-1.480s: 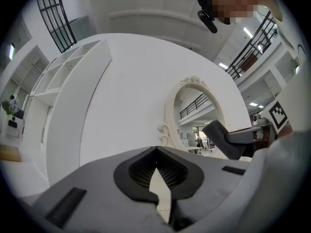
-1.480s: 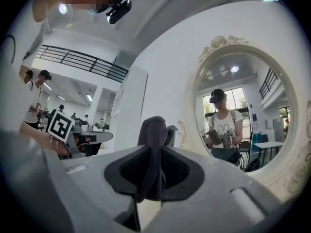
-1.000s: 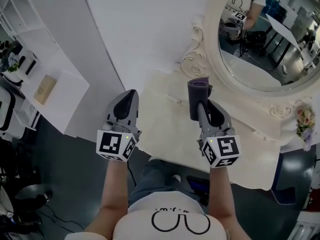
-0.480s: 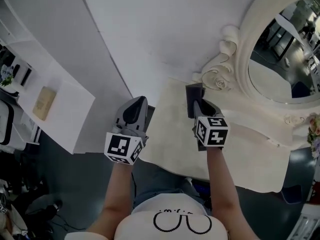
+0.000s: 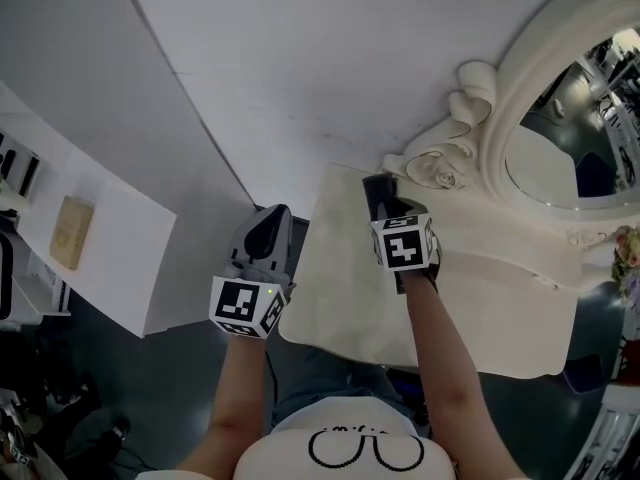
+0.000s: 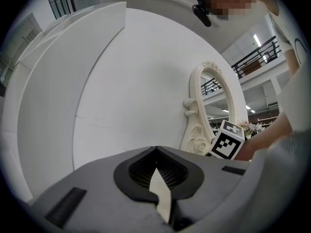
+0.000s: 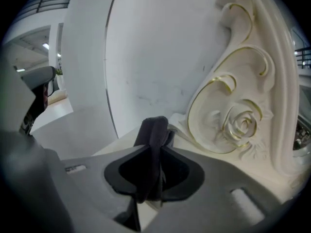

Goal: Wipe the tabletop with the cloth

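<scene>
Charcoal fabric with a faint purple cast, the cloth (image 7: 153, 128) is folded into a thick, soft wad with a rounded top edge, and its folds hang down through my grip. My right gripper (image 5: 386, 204) has its fingers drawn in to a narrow gap and clamped on that wad from both sides, so the cloth sticks out ahead of the tips. From the head view the cloth (image 5: 378, 186) sits over the back left corner of the cream tabletop (image 5: 480, 308), just beside the carved rose and scrolls of the mirror frame (image 7: 238, 123). Whether the fabric actually presses on the surface I cannot tell; it is low and close to it. White wall rises behind that corner.

My left gripper (image 5: 268, 218) hangs off the left edge of the tabletop, well apart from the cloth. Its fingers are brought together, tips meeting, with nothing caught between them; only a cream sliver shows through the slit lower down. The marker cube of my right gripper is in sight from there, in front of the mirror frame.
</scene>
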### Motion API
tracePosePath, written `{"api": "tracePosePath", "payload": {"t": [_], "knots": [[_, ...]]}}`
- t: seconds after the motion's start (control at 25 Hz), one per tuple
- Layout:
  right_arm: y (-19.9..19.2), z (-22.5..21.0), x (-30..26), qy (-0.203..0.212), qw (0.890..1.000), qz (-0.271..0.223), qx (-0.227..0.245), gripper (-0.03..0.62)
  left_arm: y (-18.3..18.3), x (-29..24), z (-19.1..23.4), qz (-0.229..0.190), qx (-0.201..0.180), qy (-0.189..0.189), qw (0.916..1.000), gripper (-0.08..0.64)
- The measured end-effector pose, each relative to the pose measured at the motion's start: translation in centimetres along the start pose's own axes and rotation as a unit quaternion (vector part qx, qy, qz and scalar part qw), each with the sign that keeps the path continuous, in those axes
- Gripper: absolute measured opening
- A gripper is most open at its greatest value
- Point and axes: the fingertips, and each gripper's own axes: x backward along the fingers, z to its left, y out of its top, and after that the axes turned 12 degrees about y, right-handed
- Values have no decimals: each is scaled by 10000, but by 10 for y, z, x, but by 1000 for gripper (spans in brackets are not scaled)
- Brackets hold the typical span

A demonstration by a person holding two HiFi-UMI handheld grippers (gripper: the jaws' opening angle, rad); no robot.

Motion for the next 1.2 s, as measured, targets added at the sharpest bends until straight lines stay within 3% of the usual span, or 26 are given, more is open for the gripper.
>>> {"api": "tracePosePath", "payload": {"t": [0.44, 1.2], "knots": [[-8, -19, 7, -175, 9998, 51, -28, 69, -5, -9, -14, 31, 81, -96, 9999, -3], [-47, -83, 46, 130, 9999, -32, -31, 70, -12, -16, -108, 157, -141, 29, 9998, -2]]}}
